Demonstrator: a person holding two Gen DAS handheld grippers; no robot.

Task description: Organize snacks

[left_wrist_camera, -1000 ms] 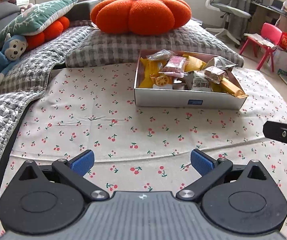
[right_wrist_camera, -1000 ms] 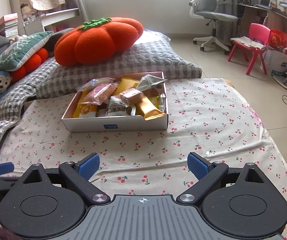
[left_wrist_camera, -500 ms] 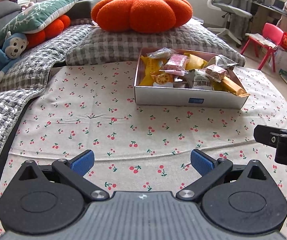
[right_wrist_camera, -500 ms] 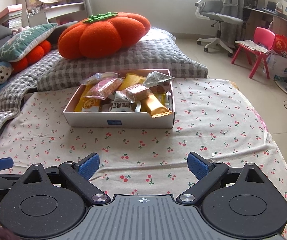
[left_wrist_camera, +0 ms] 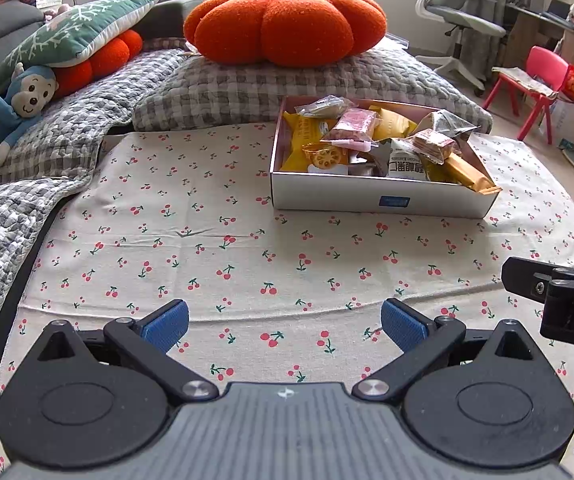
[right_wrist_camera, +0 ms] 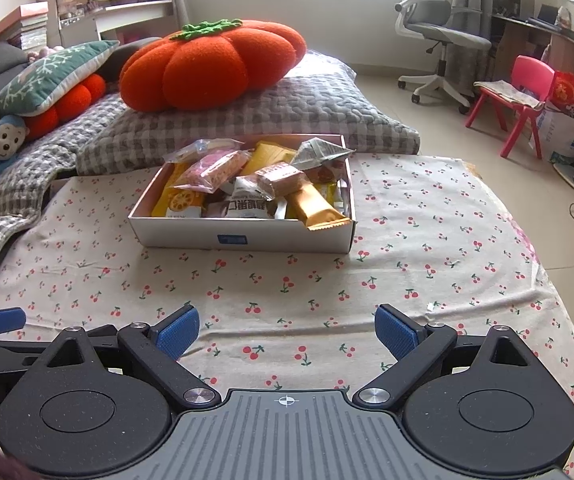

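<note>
We saw the shallow white cardboard box (right_wrist_camera: 243, 236) heaped with wrapped snacks (right_wrist_camera: 247, 188), a gold bar (right_wrist_camera: 317, 210) overhanging its near right corner, liable to spill. Before it, left gripper (left_wrist_camera: 285, 322) and right gripper (right_wrist_camera: 287, 330) gaped wide, empty.

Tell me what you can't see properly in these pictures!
- Snacks at the bottom of the white box: both views, covered by the packets piled on top.
- Right gripper in the left wrist view: cut off by the picture's right edge.
- Blue label on the box front: too small to read.
- Orange pumpkin cushion: its back is hidden.
</note>
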